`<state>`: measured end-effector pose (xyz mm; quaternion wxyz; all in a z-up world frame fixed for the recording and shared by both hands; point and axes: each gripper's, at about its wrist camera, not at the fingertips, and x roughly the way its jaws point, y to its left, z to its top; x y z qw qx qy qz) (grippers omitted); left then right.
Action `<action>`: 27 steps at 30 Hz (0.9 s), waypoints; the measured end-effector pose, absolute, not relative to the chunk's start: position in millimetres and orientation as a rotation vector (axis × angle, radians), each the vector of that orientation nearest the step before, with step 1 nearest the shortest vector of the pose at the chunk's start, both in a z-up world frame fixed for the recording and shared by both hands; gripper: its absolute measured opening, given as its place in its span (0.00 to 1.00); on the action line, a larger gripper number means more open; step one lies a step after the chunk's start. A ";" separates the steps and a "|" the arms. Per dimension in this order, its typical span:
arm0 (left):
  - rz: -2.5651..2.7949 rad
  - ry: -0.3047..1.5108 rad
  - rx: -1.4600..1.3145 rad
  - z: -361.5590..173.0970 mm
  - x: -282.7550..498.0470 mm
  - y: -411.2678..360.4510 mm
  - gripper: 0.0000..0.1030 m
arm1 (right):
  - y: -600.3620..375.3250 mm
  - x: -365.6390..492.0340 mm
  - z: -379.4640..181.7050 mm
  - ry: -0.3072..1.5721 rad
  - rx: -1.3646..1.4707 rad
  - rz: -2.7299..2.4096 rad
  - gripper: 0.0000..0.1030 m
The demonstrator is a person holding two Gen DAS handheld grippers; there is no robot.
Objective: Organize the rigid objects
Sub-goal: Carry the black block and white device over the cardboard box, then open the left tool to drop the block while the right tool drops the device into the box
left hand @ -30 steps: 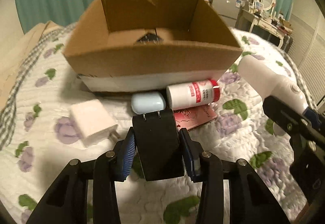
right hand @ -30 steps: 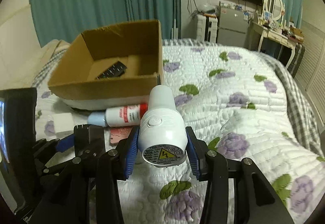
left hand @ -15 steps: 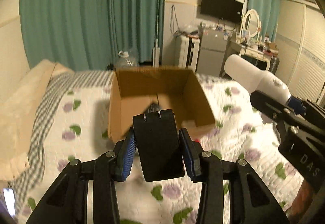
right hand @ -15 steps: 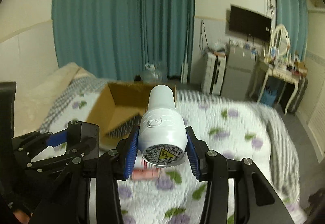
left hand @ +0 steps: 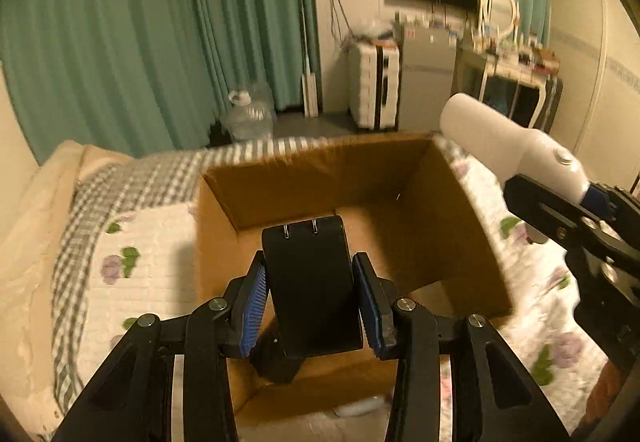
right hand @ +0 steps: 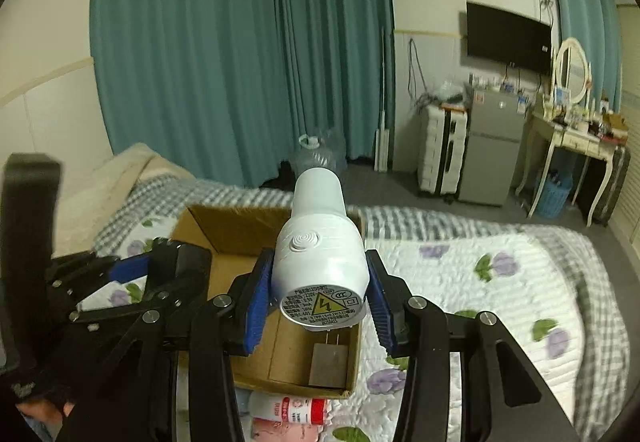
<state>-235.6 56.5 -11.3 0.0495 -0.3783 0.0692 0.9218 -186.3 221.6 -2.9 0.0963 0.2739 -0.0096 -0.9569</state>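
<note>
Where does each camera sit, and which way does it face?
Left wrist: on the left gripper, above the cardboard box, facing curtains; holds a black charger; right gripper at right.
Right wrist: on the right gripper, holding a white device; left gripper at left.
Shared: box, both grippers, bed.

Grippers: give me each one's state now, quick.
Left gripper: shut on the black charger, above the cardboard box.
Right gripper: shut on the white plug-in device.
</note>
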 end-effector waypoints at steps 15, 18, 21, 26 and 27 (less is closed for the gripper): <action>2.810 0.292 -1.162 -40.7 -248.0 57.5 0.63 | 217.5 -213.0 -46.6 -0.090 0.849 -2.796 0.43; 2.821 0.310 -1.169 -37.9 -241.3 57.0 0.63 | 222.2 -212.7 -43.4 -0.106 0.852 -2.817 0.59; 2.824 0.295 -1.155 -29.1 -226.1 55.3 0.63 | 233.0 -197.8 -29.9 -0.152 0.809 -2.863 0.78; 2.860 0.259 -1.107 -4.5 -189.3 45.1 0.64 | 246.5 -166.5 -1.6 -0.150 0.793 -2.917 0.80; 2.865 0.250 -1.098 -1.2 -183.2 41.8 0.65 | 247.5 -157.3 5.8 -0.140 0.789 -2.922 0.82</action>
